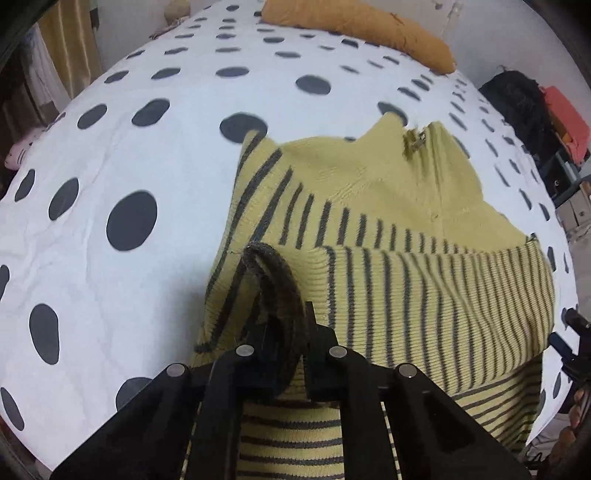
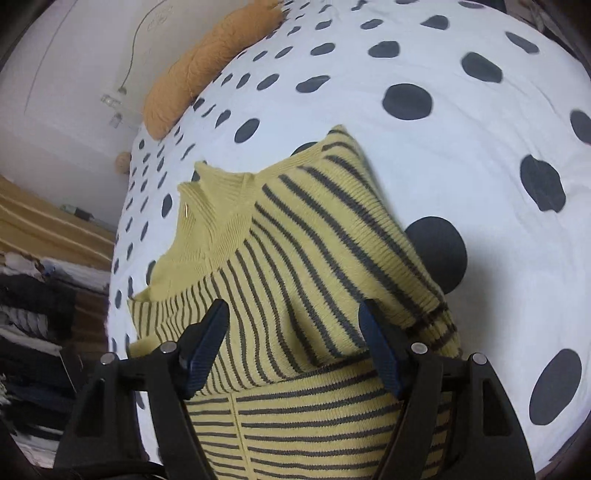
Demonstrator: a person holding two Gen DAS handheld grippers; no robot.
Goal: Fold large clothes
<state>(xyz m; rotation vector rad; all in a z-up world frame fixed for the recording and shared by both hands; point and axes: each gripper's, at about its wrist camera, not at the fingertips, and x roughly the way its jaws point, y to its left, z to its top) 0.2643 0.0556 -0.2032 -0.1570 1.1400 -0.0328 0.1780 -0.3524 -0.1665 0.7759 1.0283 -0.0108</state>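
Note:
A yellow knit sweater with dark grey stripes (image 1: 424,280) lies on the polka-dot bed, its plain yellow collar with a zip (image 1: 413,144) at the far end. It also shows in the right wrist view (image 2: 295,266), with both sleeves folded in over the body. My left gripper (image 1: 284,325) is shut on the dark cuff of the left sleeve (image 1: 273,269) and holds it just over the sweater. My right gripper (image 2: 295,343) is open, its blue fingers (image 2: 207,343) astride the folded striped body, holding nothing.
The white bedsheet with dark dots (image 1: 129,166) spreads to the left and far side. An orange pillow (image 1: 369,26) lies at the head of the bed. A dark bag and red items (image 1: 535,107) stand at the right. Stacked clothes (image 2: 33,314) are beside the bed.

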